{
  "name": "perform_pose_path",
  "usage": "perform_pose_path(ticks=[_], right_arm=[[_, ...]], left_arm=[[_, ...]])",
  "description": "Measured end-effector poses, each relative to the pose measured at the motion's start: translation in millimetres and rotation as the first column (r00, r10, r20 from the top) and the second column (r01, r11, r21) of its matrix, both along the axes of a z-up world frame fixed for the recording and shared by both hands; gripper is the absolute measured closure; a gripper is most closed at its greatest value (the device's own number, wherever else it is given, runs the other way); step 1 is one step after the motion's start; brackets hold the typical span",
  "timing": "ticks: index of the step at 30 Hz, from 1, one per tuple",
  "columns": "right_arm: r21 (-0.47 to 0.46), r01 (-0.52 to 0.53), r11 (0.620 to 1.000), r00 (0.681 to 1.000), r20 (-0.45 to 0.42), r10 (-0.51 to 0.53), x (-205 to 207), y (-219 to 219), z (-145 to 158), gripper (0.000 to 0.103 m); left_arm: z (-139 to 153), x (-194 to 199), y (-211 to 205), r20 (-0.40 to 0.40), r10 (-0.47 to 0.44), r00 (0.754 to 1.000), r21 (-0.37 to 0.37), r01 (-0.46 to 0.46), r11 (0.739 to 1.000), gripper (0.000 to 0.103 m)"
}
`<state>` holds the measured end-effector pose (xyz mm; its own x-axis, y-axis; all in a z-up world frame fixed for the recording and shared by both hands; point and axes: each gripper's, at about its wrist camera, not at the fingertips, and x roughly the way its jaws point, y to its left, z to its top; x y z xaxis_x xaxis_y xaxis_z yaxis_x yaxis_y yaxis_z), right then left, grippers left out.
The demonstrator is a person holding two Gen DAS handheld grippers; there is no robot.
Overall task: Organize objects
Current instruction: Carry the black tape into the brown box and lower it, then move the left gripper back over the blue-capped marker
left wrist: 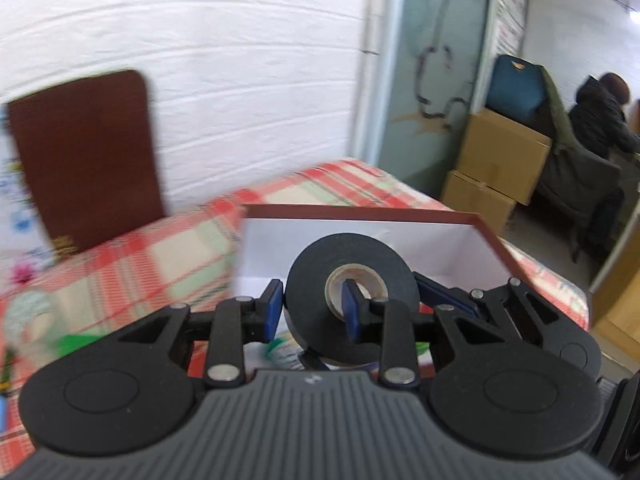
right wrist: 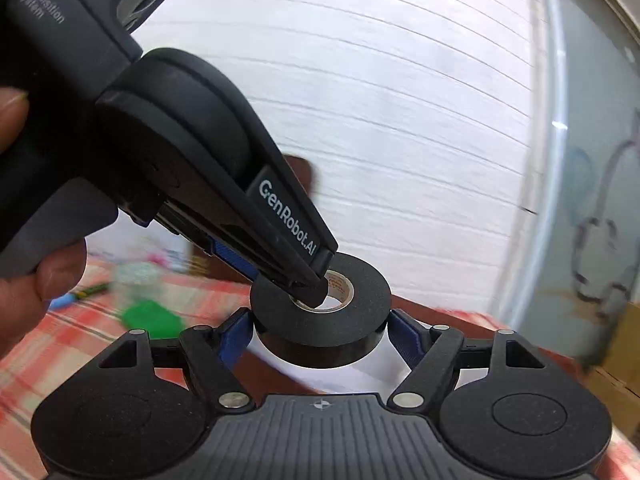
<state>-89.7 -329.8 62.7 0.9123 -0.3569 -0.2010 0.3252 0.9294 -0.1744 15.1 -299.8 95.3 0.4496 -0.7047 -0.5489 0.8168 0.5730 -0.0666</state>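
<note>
One tape roll (left wrist: 352,280), one box (left wrist: 400,236), two cartons (left wrist: 500,148).

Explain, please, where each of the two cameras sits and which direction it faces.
Left wrist: sits on the left gripper, looks along its fingers at the black tape roll it pinches through the core, above an open box; another person sits far right.
Right wrist: sits on the right gripper, faces the white wall; its pads flank the roll; the left gripper and a hand show.
Shared: roll, checked tablecloth, wall.
</note>
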Motion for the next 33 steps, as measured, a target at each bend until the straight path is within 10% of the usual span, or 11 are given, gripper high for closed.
perform_pose_path(ticks=[10,21,33], right_arm=[[0.039,0.183,0.982,0.983,-0.010,-0.183,-24,-62,-14,0.019],[0.133,0.163,0.978,0.987,-0.010,-0.163,-20,-48,-11,0.025],[0.031,0.042,0.999,0.999,-0.036,-0.041,0,2,3,0.024]], left_arm=[[-33,-12,-73,-0.058,-0.077,0.995,0.029,0.079,0.996,0.068],[-13,-8,-21,-0.036,0.030,0.999,-0.020,-0.030,0.999,0.062],[-11,6,73,-0.048,0.232,0.972,-0.069,-0.235,0.970,0.062]])
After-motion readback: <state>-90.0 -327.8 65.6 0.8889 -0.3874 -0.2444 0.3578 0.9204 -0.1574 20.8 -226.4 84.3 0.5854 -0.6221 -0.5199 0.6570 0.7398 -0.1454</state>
